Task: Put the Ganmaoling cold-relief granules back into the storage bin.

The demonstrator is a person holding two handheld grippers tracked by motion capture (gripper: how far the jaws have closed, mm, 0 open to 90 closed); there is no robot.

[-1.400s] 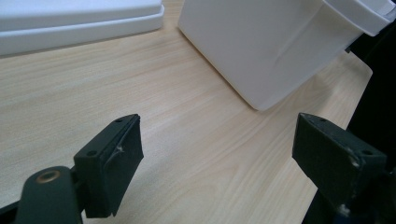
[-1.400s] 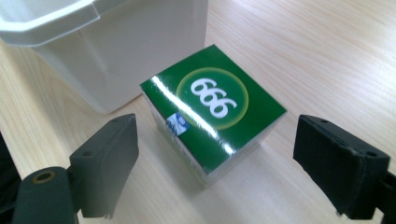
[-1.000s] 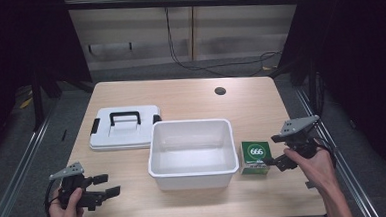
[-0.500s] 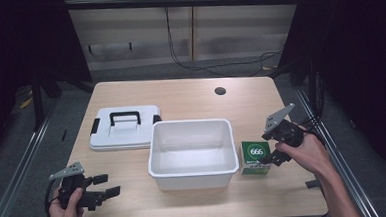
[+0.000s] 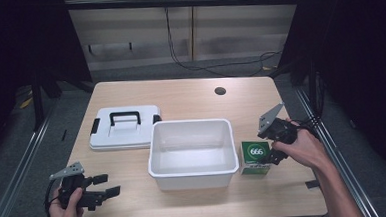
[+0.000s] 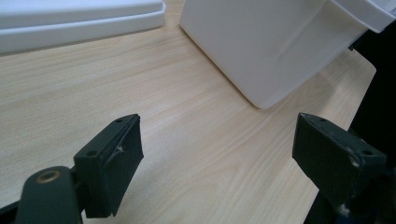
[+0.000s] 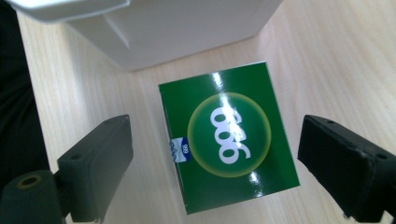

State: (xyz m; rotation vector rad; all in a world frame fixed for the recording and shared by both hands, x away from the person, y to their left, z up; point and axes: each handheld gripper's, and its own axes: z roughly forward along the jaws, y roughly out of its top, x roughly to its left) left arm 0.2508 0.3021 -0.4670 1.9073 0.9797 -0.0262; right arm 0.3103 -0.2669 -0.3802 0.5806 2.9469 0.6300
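A green box [image 5: 256,156] marked "666" stands on the wooden table just right of a white open tub [image 5: 192,151]. Seen from the right gripper view, the box [image 7: 228,141] lies between and below the two black jaws. My right gripper [image 5: 273,157] hovers over the box, open, with its jaws spread wider than the box and not touching it. At the table's front left corner my left gripper [image 5: 107,185] is open with nothing between its jaws, pointing right toward the tub [image 6: 275,42].
A white lid with a black handle [image 5: 124,126] lies flat left of the tub; its edge [image 6: 79,21] shows far off. A dark round hole [image 5: 220,91] sits in the table's back right. Dark floor and metal frame rails surround the table.
My right gripper has swung in from the table's right edge and tipped down over the green box. The left gripper has stayed put.
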